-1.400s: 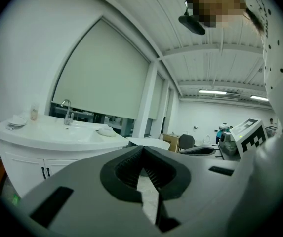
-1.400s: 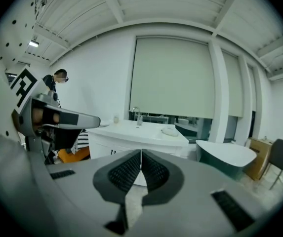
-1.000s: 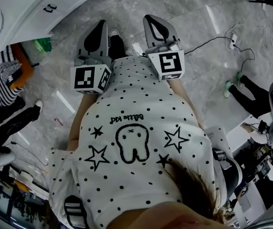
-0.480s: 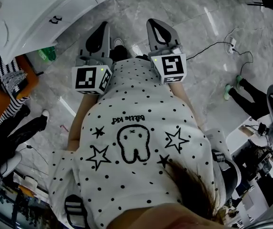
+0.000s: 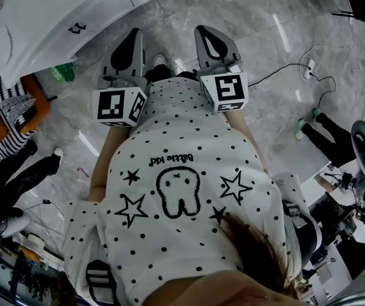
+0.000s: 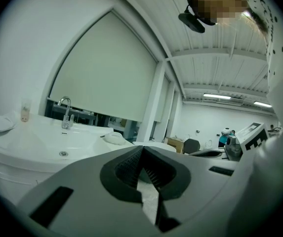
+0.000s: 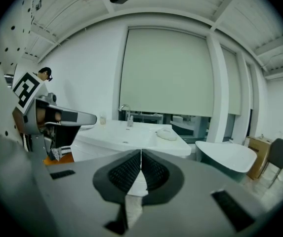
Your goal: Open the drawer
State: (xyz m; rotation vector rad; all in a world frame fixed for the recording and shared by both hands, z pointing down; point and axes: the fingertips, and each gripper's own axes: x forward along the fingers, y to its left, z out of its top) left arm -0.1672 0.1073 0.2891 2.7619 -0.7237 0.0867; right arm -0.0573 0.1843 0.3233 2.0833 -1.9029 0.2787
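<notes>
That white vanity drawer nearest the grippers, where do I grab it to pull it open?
Grip the small dark handle on the drawer front, the only part that sticks out of a flat panel. Come at it square from the floor side, probably with the left gripper, which is nearer; its jaws are shut, so open them first.

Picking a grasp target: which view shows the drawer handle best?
Head view: the dark drawer handle stands out on the white vanity front. Both gripper views show the vanity's basin and faucet, but no handle can be made out there.
</notes>
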